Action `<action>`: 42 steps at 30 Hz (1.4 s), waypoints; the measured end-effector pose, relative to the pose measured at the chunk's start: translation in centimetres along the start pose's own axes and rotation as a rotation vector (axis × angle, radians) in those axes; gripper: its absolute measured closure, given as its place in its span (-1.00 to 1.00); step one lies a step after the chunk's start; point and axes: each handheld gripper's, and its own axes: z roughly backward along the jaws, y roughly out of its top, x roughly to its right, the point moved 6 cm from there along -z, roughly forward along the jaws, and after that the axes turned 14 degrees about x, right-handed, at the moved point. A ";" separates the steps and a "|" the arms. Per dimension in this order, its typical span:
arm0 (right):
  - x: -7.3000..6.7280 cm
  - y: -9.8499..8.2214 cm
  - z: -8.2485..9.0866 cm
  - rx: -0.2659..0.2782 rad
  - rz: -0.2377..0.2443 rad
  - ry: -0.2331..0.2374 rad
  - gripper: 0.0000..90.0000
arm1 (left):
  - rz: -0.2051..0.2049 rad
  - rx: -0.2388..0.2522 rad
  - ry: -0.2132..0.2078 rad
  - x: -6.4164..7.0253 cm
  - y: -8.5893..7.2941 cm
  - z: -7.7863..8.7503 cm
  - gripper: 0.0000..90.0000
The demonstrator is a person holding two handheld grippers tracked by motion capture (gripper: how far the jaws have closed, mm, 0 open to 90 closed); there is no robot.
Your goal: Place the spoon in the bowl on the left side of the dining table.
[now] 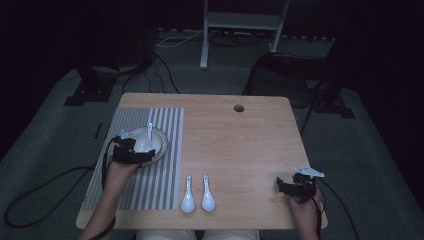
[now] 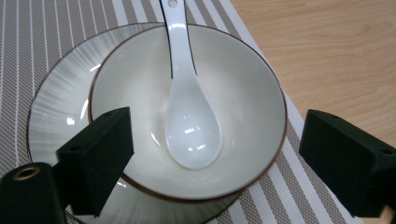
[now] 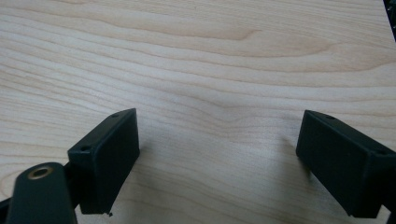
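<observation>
The left claw [image 2: 215, 154] stood wide open over the bowl [image 2: 243, 93], gripping nothing. A white spoon [image 2: 191, 126] lay inside the bowl, its handle leaning on the far rim. The bowl sat on a plate [image 2: 56, 107] on the striped mat [image 1: 165, 150]. The right claw [image 3: 217, 158] also gaped wide, empty, above bare bench [image 3: 210, 56]. Two more spoons [image 1: 197, 197] lay near the bench's front edge.

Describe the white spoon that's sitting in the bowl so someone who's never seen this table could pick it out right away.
On the light wooden table, find the grey striped placemat on its left side, where a white bowl stands on a pale plate. The glossy white ceramic soup spoon lies inside that bowl. Two similar white spoons lie flat on bare wood instead.
</observation>
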 end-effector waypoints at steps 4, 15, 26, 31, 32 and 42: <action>0.0 0.0 0.0 0.000 0.000 0.000 -0.72 | 0.007 0.010 0.001 0.1 -0.4 0.6 -0.85; 0.0 0.0 0.0 0.000 0.000 0.000 -0.72 | 0.005 0.010 0.010 -0.2 -2.2 1.7 -0.99; 0.0 0.0 0.0 0.000 0.000 0.001 -0.72 | -0.022 0.032 0.027 -0.8 -4.7 3.0 -0.99; 0.0 0.0 0.0 0.000 0.000 0.001 -0.72 | -0.034 0.042 0.038 -1.1 -5.5 3.5 -0.99; 0.0 0.0 0.0 -0.001 -0.001 0.001 -0.72 | -0.026 0.045 0.022 -1.1 -5.9 3.7 -0.99; 0.0 0.0 0.0 -0.001 -0.002 0.001 -0.72 | -0.045 0.019 0.047 -1.9 -8.7 4.4 -0.99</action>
